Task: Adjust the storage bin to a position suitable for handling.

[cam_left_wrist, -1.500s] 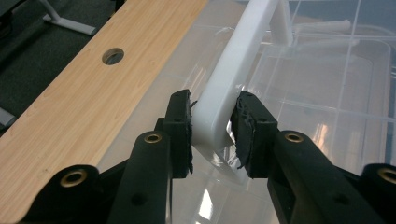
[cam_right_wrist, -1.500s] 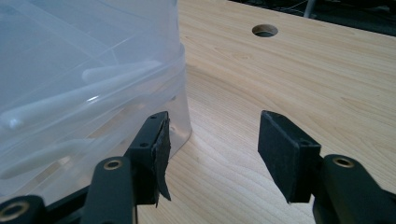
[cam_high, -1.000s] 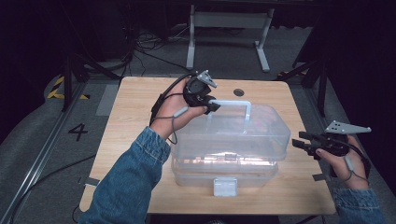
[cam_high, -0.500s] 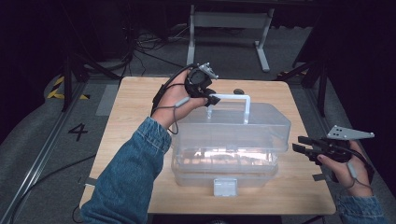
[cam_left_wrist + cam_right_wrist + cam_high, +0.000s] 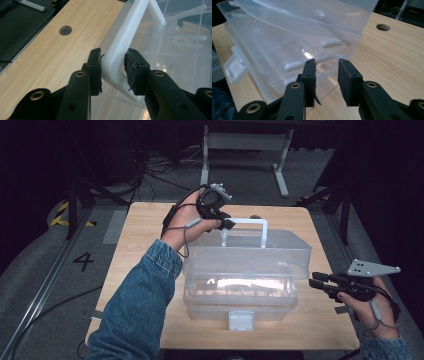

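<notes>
Clear lid (image 5: 250,251) is raised by its white handle (image 5: 130,45), pinched in the left gripper (image 5: 113,68); the right gripper (image 5: 326,75), at 3 o'clock, half open on nothing after closing, should steady the base (image 5: 240,296)

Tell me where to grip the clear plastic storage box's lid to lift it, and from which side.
Grip the white loop handle atop the clear plastic lid, at its corner, coming from the far left as the left gripper does. The bar is slim, stands clear of the lid and fits between the jaws; the lid's walls look too broad and slick.
</notes>
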Demonstrator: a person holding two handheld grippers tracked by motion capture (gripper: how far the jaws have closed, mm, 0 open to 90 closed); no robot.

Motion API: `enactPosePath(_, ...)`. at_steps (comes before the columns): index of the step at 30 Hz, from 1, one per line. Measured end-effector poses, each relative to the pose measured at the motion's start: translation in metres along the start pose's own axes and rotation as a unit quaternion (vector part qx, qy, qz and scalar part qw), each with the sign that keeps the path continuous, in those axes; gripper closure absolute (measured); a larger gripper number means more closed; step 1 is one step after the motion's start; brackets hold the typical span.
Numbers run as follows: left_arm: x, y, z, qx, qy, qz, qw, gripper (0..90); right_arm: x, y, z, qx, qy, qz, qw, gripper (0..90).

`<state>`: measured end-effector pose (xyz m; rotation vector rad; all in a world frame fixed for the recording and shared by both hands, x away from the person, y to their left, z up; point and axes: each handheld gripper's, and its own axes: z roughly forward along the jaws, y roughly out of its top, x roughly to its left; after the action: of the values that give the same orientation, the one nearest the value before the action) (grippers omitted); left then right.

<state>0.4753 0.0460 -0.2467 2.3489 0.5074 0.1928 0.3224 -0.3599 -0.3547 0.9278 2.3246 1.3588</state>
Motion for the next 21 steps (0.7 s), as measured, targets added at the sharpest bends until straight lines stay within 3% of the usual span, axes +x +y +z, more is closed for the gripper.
enactPosePath(11, 0.000, 0.000, 0.000, 0.000, 0.001, 0.001, 1.0000, 67.5, 0.021, 0.010, 0.004, -0.013, 0.044, -0.017, 0.9988, 71.4)
enactPosePath(16, 0.000, -0.001, 0.001, -0.005, -0.002, -0.005, 1.0000, 67.5, 0.022, 0.011, 0.010, -0.028, 0.035, -0.015, 0.9989, 87.3)
enactPosePath(21, 0.000, -0.003, 0.001, -0.009, -0.004, -0.003, 0.9999, 67.5, 0.022, 0.011, 0.012, -0.049, 0.041, -0.009, 0.9979, 90.0)
